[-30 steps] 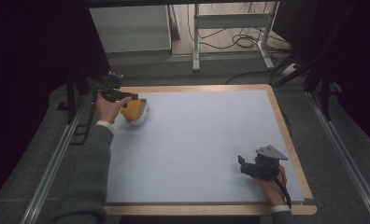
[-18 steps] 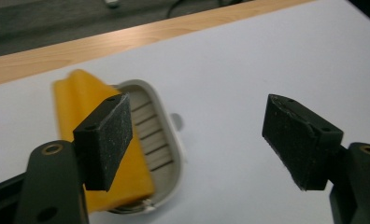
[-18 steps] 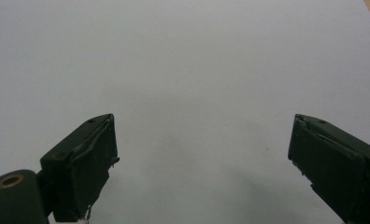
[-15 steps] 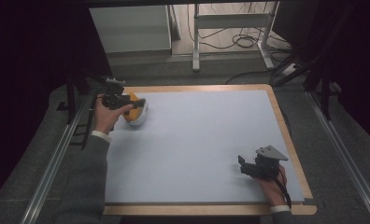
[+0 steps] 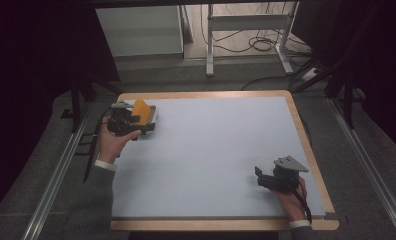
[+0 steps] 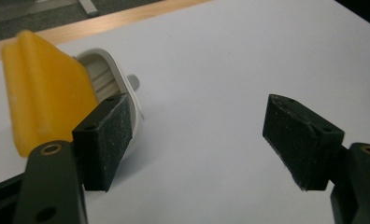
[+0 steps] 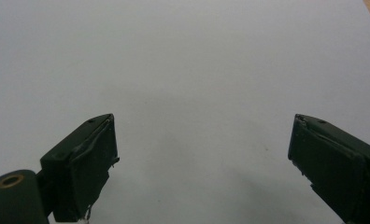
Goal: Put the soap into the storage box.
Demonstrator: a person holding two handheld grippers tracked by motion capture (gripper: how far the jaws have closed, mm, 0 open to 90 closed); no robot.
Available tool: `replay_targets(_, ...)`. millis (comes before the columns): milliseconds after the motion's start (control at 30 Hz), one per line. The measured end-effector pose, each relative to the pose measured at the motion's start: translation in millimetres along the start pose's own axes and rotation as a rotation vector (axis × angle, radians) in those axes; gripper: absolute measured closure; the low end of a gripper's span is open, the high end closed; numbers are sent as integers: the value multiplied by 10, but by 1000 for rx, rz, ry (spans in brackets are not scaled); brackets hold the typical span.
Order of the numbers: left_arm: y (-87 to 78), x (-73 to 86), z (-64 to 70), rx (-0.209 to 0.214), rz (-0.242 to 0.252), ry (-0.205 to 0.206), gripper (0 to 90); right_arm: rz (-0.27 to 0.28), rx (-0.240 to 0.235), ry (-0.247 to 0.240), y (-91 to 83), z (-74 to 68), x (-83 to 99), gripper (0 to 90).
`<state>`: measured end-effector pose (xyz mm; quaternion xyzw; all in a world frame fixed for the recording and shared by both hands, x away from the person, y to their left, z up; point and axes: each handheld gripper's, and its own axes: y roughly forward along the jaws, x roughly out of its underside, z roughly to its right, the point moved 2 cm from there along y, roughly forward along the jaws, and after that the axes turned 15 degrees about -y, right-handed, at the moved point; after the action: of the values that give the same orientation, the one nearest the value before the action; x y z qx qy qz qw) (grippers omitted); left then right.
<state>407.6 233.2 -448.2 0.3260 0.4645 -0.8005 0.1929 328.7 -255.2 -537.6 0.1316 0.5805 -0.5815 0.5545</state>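
One big white table (image 5: 211, 150) holds just one thing, a small brush (image 6: 47, 100) near its far left corner. Its yellow top looks hard, light and smooth, so it may slip; the two long sides seem best to pinch. Left gripper (image 6: 197, 140) gapes wide, one jaw just beside the brush. Right gripper (image 7: 202, 158) gapes too, gripping nothing, near the right edge. Nothing blocks the way.
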Motion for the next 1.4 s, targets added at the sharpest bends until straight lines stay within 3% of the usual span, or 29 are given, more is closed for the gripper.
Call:
replay_targets(67, -1, 93, 55, -20, 11, 18, 252, 1, 1, 1, -1, 1, 1, 83)
replay_targets(167, 17, 182, 118, -6, -1, 30, 251, 2, 2, 3, -3, 0, 1, 83)
replay_targets(233, 65, 312, 192, 8, -28, 64, 248, 3, 1, 7, -3, 4, 2, 83)
replay_targets(400, 161, 524, 226, 47, -50, 47, 246, 8, 2, 11, -9, 7, 4, 84)
replay_targets(633, 246, 759, 221, 57, -77, 31, 246, 9, 0, 17, -10, 14, 6, 85)
replay_targets(800, 282, 1021, 209, 66, -88, -2, 245, 10, 0, 18, -10, 15, 7, 85)
replay_targets(867, 301, 1094, 203, 64, -95, -12, 248, 9, -1, 19, -9, 15, 7, 85)
replay_targets(933, 344, 1175, 219, 28, -119, 8, 250, 7, -2, 18, -6, 15, 6, 85)
replay_targets(1033, 359, 1221, 236, 8, -139, 33, 248, 7, -3, 17, -6, 13, 6, 85)
replay_targets(1300, 334, 1216, 216, 7, -131, 20, 245, 12, -7, 21, -8, 20, 9, 85)
replay_targets(1400, 331, 1218, 221, 38, -122, 5, 245, 10, -7, 19, -7, 20, 9, 85)
